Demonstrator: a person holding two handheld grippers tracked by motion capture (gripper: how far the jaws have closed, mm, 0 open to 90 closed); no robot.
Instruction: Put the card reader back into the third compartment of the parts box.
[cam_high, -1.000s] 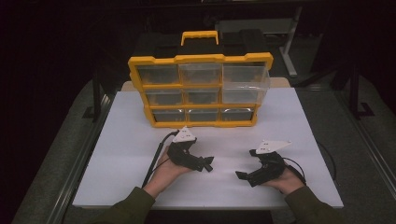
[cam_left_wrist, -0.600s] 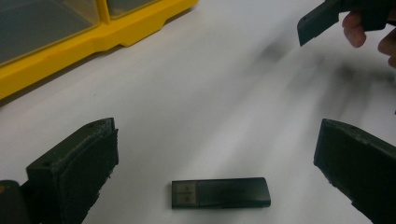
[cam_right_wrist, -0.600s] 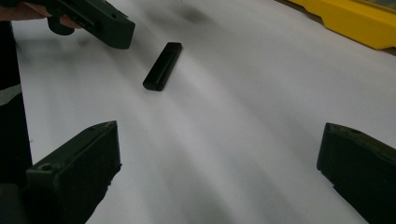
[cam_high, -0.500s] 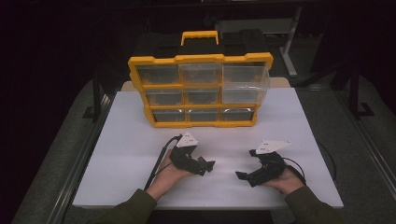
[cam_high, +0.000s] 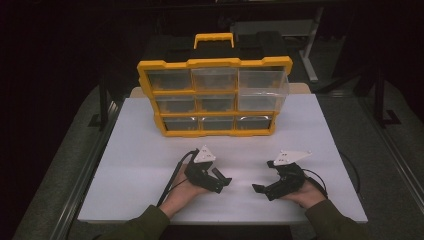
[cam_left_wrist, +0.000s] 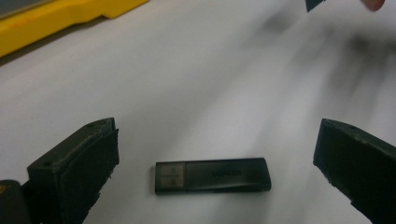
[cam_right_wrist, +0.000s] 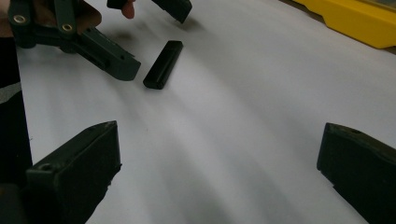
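A dark USB stick (cam_left_wrist: 212, 175) with a translucent cap lies flat on the white tabletop (cam_high: 145, 150). My left gripper (cam_left_wrist: 217, 140) is open, one jaw on either side of the stick, touching nothing. In the high view the left gripper (cam_high: 222, 181) is low at the table's near middle, and the right gripper (cam_high: 262, 176) is a short way to its right. The right gripper (cam_right_wrist: 219, 140) is open over bare table with nothing between its jaws. Its view shows the USB stick (cam_right_wrist: 162, 64) farther off, between the left gripper's (cam_right_wrist: 154, 39) two jaws.
A yellow organizer (cam_high: 215, 97) with clear drawers and a top handle stands upright at the back of the table. Its yellow base shows as an edge (cam_left_wrist: 56, 18) and again as an edge (cam_right_wrist: 355, 23). Dark surroundings ring the table.
My left gripper has shifted slightly to the right and toward the near edge, settling around the stick. The right gripper has stayed put.
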